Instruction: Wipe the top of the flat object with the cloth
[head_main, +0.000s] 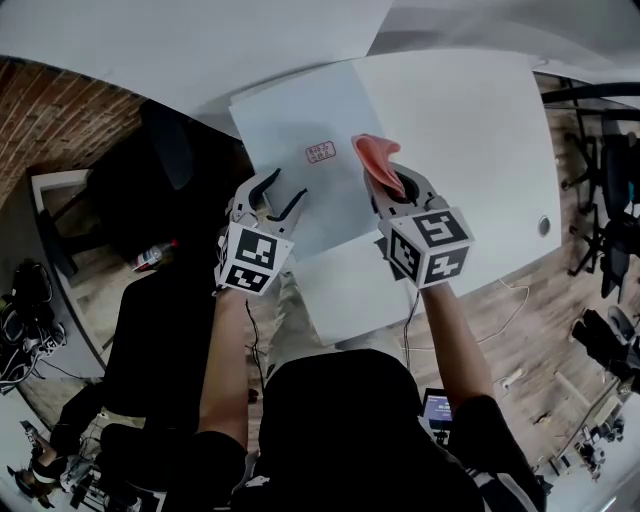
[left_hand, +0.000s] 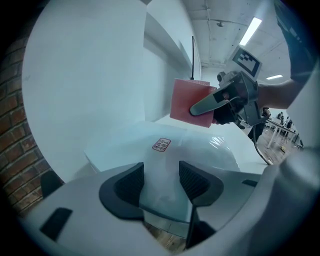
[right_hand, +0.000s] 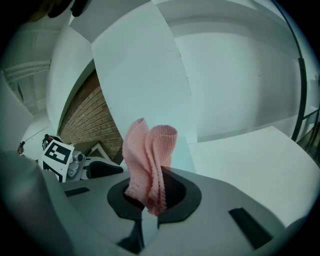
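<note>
A pale flat sheet (head_main: 290, 130) with a small red label (head_main: 320, 152) lies on the white table (head_main: 480, 140). My left gripper (head_main: 285, 188) hovers at the sheet's near-left edge; it is open and nothing sits between its pads. From the left gripper view the jaws (left_hand: 161, 175) frame the sheet (left_hand: 145, 150) and its label (left_hand: 161, 145). My right gripper (head_main: 395, 188) is shut on a pink cloth (head_main: 378, 158), held over the sheet's right edge. The cloth (right_hand: 150, 155) stands up folded out of the right gripper (right_hand: 152, 200). It also shows as the pink cloth (left_hand: 186, 102) in the left gripper view.
The table's near edge runs just below both grippers, with wooden floor and a cable (head_main: 505, 300) beyond it. A dark chair (head_main: 170, 190) and a brick wall (head_main: 50, 120) stand to the left. A round grommet (head_main: 544, 226) sits at the table's right.
</note>
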